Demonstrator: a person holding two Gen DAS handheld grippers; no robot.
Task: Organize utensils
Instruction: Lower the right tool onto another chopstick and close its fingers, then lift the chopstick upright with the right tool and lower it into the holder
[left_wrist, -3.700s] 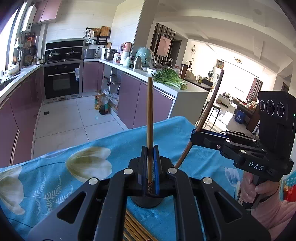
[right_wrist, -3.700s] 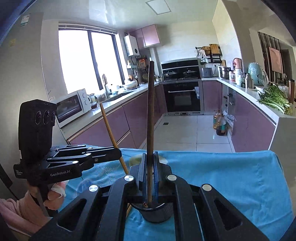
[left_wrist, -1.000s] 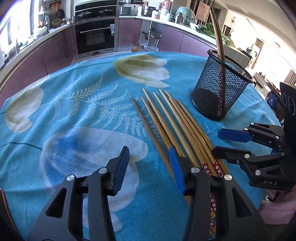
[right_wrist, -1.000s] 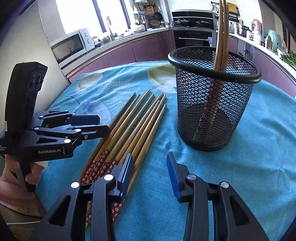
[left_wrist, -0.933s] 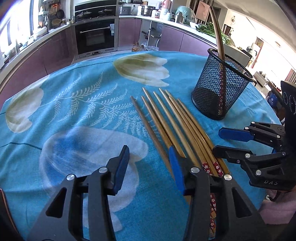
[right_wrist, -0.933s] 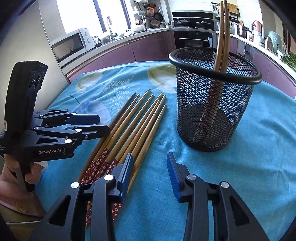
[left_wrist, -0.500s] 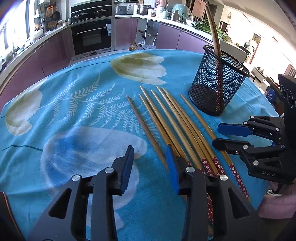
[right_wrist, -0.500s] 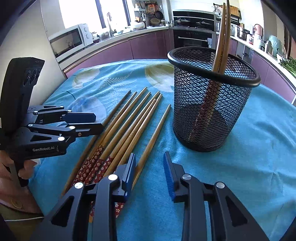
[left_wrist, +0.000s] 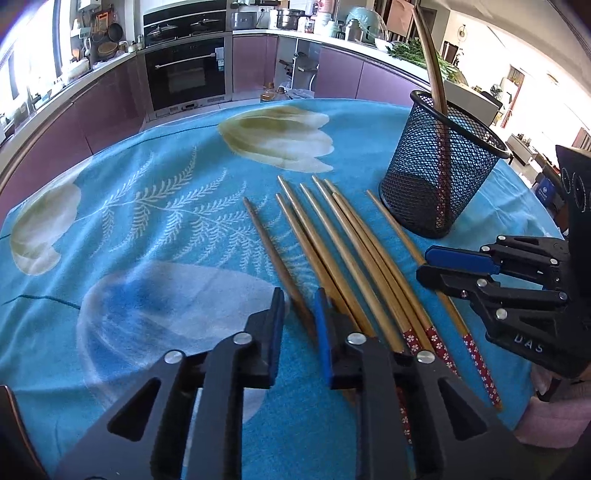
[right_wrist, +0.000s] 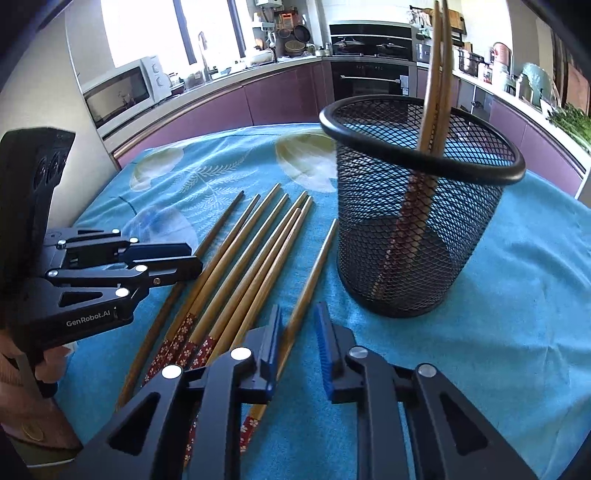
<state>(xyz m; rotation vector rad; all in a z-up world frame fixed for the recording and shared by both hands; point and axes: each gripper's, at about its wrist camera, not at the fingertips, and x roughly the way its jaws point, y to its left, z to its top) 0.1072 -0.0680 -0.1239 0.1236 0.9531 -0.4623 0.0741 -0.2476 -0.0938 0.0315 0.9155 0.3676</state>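
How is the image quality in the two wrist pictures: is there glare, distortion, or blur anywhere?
Left wrist view: strong fisheye bending of the counter line; the bright room at right is overexposed; the chopsticks on the blue tablecloth are sharp. Right wrist view: the window is blown out to white; the mesh holder looks bulged by the lens, yet its mesh is crisp.

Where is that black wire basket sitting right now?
The black mesh basket stands upright on the blue floral tablecloth, right of the row of loose chopsticks in the right wrist view, with two chopsticks leaning inside it.
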